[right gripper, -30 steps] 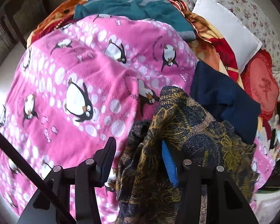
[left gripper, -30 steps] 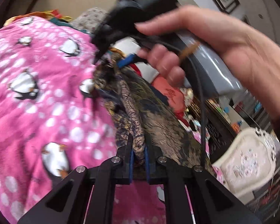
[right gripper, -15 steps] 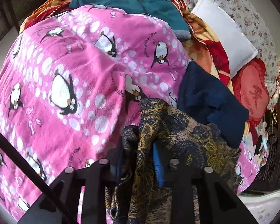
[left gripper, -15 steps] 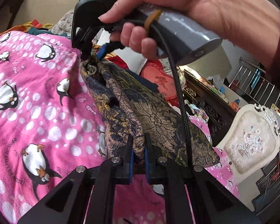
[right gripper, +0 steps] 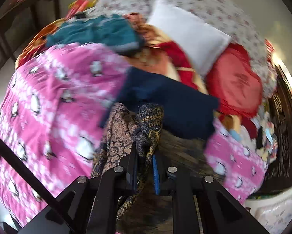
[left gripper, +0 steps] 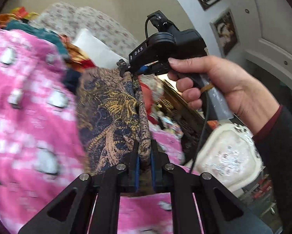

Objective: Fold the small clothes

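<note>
Item: patterned garment (left gripper: 114,113), dark blue with gold and tan print, stretched in the air between two tongs above a pink penguin blanket (left gripper: 29,117). Left gripper (left gripper: 145,156), at 6 o'clock in its own view, clenched on one bunched edge; right gripper (left gripper: 129,69), at 12 o'clock from it and borne by a hand (left gripper: 220,85), jaws closing with the pads already pinching the far edge. Beyond: navy cloth (right gripper: 171,105) at 1 o'clock of the right gripper (right gripper: 145,156), white pillow (right gripper: 188,35), teal garment (right gripper: 99,33).
</note>
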The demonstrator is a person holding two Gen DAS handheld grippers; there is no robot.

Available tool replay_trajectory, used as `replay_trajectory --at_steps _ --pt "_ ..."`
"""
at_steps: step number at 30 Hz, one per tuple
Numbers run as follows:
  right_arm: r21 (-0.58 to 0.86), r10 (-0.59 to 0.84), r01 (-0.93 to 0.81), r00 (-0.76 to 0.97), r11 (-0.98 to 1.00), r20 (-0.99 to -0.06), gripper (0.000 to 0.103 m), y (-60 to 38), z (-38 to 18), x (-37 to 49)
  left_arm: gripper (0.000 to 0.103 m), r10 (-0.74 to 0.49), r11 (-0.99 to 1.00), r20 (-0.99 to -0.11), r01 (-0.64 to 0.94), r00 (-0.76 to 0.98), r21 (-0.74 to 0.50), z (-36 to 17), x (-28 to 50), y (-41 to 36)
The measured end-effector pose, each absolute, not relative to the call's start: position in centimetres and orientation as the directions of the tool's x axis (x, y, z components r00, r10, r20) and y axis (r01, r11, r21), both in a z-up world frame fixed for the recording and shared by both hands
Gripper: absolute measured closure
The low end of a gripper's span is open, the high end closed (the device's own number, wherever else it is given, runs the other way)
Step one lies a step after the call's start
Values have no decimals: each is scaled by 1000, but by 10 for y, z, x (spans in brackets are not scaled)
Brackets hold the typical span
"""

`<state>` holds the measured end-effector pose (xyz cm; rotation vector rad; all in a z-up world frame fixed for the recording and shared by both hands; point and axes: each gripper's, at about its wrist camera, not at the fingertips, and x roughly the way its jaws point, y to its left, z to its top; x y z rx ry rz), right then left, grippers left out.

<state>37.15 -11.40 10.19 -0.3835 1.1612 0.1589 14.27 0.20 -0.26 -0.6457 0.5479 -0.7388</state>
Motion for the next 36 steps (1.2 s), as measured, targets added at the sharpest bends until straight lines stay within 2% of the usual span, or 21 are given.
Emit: replay_trajectory --at_steps 11,17,24,25,27,29,31,34,36 --pt "-219 -115 -220 405 951 -907 91 -279 114 342 94 -844 509 -306 481 440 -713 -12 141 -153" --pt "-218 -129 -200 382 955 -915 90 -331 81 343 94 -829 552 -398 466 392 -691 -37 152 -203" --pt "-169 -86 -192 380 967 -921 90 -361 34 349 93 -802 595 -462 439 378 -674 -60 164 -226" --pt "-158 -72 -191 391 969 -918 88 -364 27 349 90 -804 593 -465 435 371 -677 -62 164 -227" --pt "-195 -112 -177 396 965 -911 80 -366 14 349 66 -823 568 -459 450 336 -689 -63 154 -227" --pt "-220 -143 -147 411 964 -901 65 -370 12 346 55 -840 543 -439 479 319 -690 -57 132 -221" --pt "-202 -145 -71 476 977 -868 64 -384 28 339 52 -860 510 -424 498 284 -701 -50 117 -210" --pt "-95 -95 29 557 995 -825 62 -405 64 313 52 -858 514 -402 543 321 -664 -29 96 -174" --pt "54 80 -61 583 997 -809 62 -400 85 283 51 -825 564 -396 549 403 -617 -16 93 -139"
